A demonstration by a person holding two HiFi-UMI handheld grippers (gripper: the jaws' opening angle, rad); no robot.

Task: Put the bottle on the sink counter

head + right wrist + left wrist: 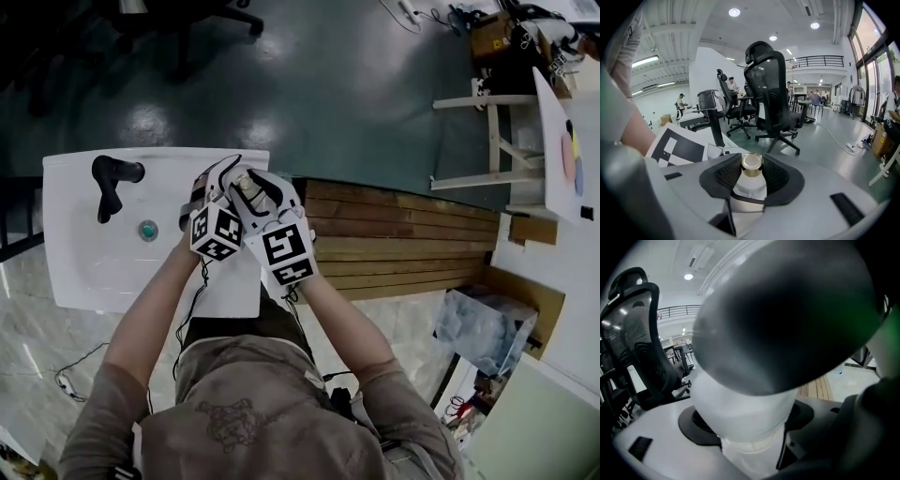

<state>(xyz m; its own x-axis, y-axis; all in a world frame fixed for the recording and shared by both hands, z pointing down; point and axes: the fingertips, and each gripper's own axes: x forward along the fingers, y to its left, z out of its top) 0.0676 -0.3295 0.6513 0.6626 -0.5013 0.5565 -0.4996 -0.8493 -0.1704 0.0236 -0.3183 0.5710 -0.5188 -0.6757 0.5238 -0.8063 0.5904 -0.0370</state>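
The right tool (752,174) is clamped on the neck of the white bottle (751,187), just under its gold cap (752,161). The left tool (749,423) is also closed against a white body, seemingly the same bottle lower down. Both hold it over the right part of the sink counter (239,286), beside the basin (122,248). Whether its base touches the tabletop is hidden, so setting it down and releasing it seem left to do.

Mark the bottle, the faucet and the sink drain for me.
bottle (750,185), right gripper view, on its white shoulder.
faucet (111,173), head view, on its black body.
sink drain (148,230), head view, on its centre.
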